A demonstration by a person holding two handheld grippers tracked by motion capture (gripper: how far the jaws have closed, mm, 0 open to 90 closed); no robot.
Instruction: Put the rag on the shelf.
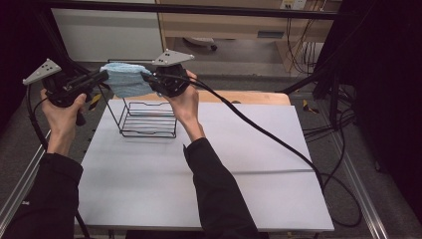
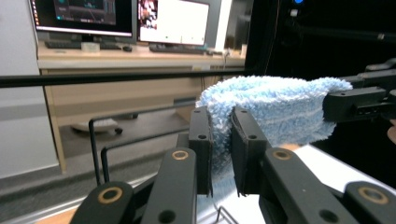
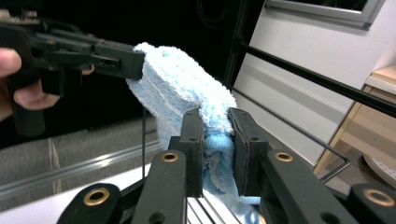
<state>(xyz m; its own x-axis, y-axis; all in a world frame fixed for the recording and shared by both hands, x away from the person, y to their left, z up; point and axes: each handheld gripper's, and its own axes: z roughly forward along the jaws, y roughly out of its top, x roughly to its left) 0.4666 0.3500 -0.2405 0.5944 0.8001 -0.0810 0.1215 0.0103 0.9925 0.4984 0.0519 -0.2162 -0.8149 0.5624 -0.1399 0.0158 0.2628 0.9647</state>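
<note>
White sheeting covered the table [image 1: 209, 169], with a desk and monitors [image 2: 121, 18] beyond its far edge; a black wire rack [image 1: 148, 118] stood on the sheet toward the far left, at about 11 o'clock from the table's middle. A blue cloth [image 1: 125, 78] was held in the air above the rack, stretched between the two grippers and touching neither rack nor table. The left gripper [image 1: 102, 75] gripped the cloth's 9 o'clock end; in the left gripper view its jaws stood narrow, clamped on a fold of the pile [image 2: 271, 107]. The right gripper [image 1: 148, 78] gripped the 3 o'clock end; in the right gripper view its jaws were likewise narrow and pinching the cloth [image 3: 187, 93]. Both hands were raised, the left hand [image 1: 62, 112] at 9 o'clock of the rack, the right hand [image 1: 186, 102] at 3 o'clock; a black cable [image 1: 278, 144] trailed from the right gripper across the sheet toward 4 o'clock.
</note>
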